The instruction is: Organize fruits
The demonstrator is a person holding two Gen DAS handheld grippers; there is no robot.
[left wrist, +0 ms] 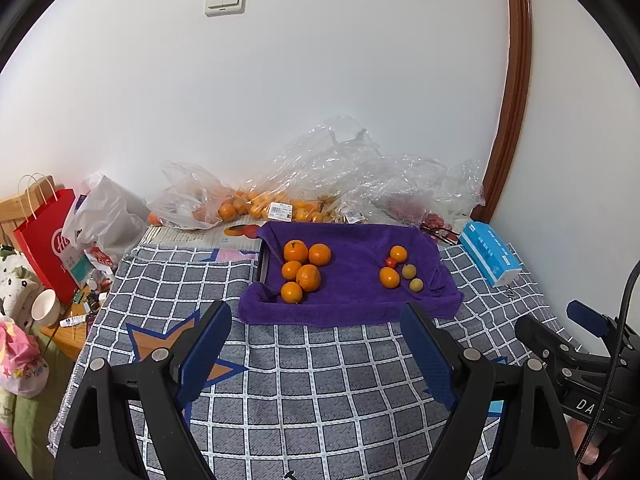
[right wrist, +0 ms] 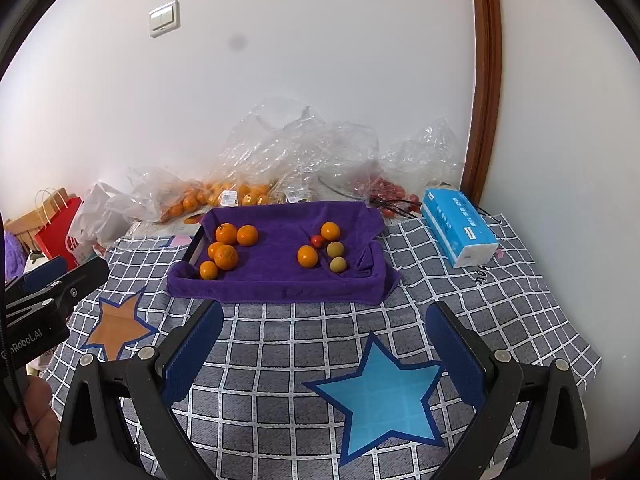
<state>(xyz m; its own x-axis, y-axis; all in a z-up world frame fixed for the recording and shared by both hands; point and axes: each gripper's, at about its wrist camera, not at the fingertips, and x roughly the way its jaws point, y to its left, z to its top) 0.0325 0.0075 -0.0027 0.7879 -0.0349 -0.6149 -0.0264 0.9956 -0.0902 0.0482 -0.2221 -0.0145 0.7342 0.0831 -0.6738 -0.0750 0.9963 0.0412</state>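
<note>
Purple towelling lined the tray (left wrist: 352, 308), which sat on a checked cloth (left wrist: 320, 380) at the far side of the worktop, near the wall. Five oranges (left wrist: 300, 272) lay bunched at its left end, touching one another. At the right end lay a mixed group: two smaller oranges (left wrist: 390, 277), one small red fruit (left wrist: 390, 263) and two greenish-yellow fruits (left wrist: 412, 278), close together. Both claws hung short of the tray, apart from it and angled down toward it. The left claw (left wrist: 316, 354) stood wide open with nothing between its pads; the right claw (right wrist: 324, 354) likewise stood open and empty. Bags of more fruit (left wrist: 260, 208) lay behind the tray against the wall, and a blue tissue pack (right wrist: 460, 228) to its right. Judgement: sorting appeared partly done, with no piece in hand and the mixed right-hand group unsorted. The next move would likely call for one claw to reach forward over the tray's near rim, straddle a single small fruit without nudging its neighbours, and close gently, since round fruit on towelling may roll.
</note>
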